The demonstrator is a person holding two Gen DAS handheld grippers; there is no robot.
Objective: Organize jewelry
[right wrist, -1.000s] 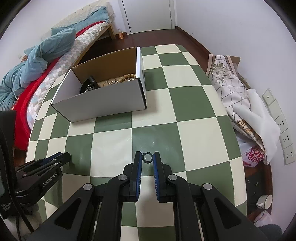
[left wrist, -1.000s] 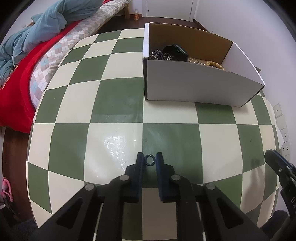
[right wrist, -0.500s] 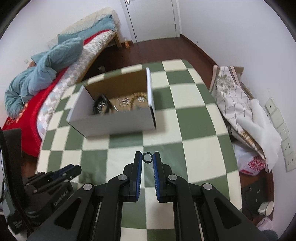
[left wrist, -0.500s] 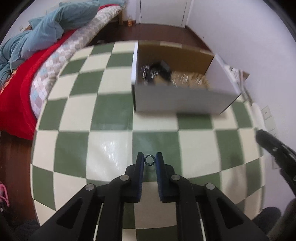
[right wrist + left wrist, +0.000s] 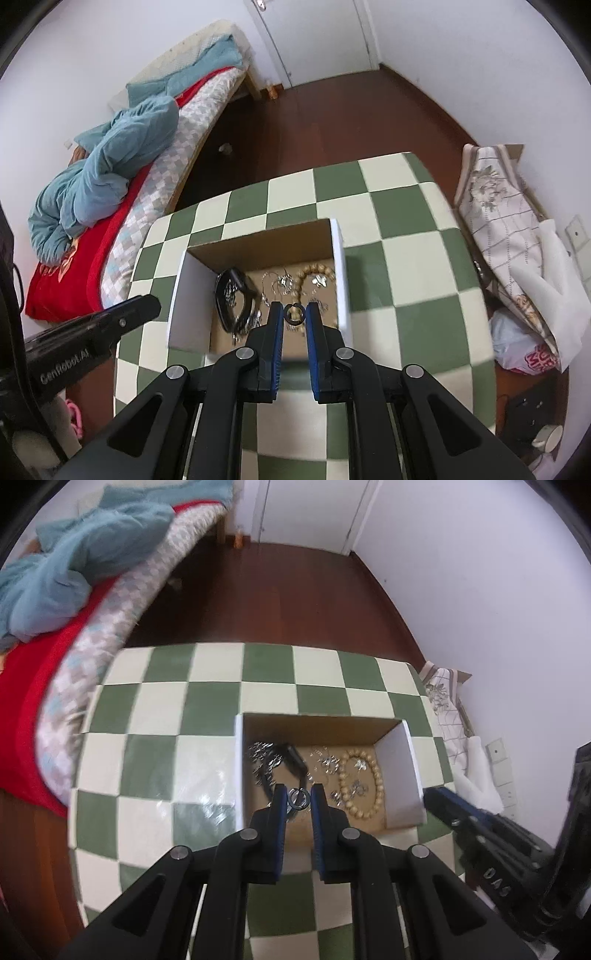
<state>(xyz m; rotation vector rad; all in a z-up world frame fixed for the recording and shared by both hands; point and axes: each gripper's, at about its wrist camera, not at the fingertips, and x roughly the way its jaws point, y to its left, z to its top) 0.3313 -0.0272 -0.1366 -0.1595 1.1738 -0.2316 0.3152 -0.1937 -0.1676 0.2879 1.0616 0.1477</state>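
Overhead, both grippers hung above an open cardboard box that stood on a table covered in a green-and-cream checked cloth. The left gripper had its two blue-padded fingers drawn nearly together, pinching a small dark ring upright between the pads at the very tips. The right gripper was set the same way, fingers narrowed to a slim gap and clamped on a second small dark ring at the tips. Each ring was held in the air over the interior of the box, clear of its floor. On the box floor lay a wooden bead bracelet toward the right-hand wall as seen from the left wrist camera, with several small silver pieces scattered beside and inside its loop. A black band with silvery chain tangled around it lay against the opposite side of the box. The right gripper's body showed at the right edge of the left wrist view, just beside the box's white outer wall. Beyond the table stood a bed carrying a red cover and a crumpled blue blanket, on a dark wooden floor.
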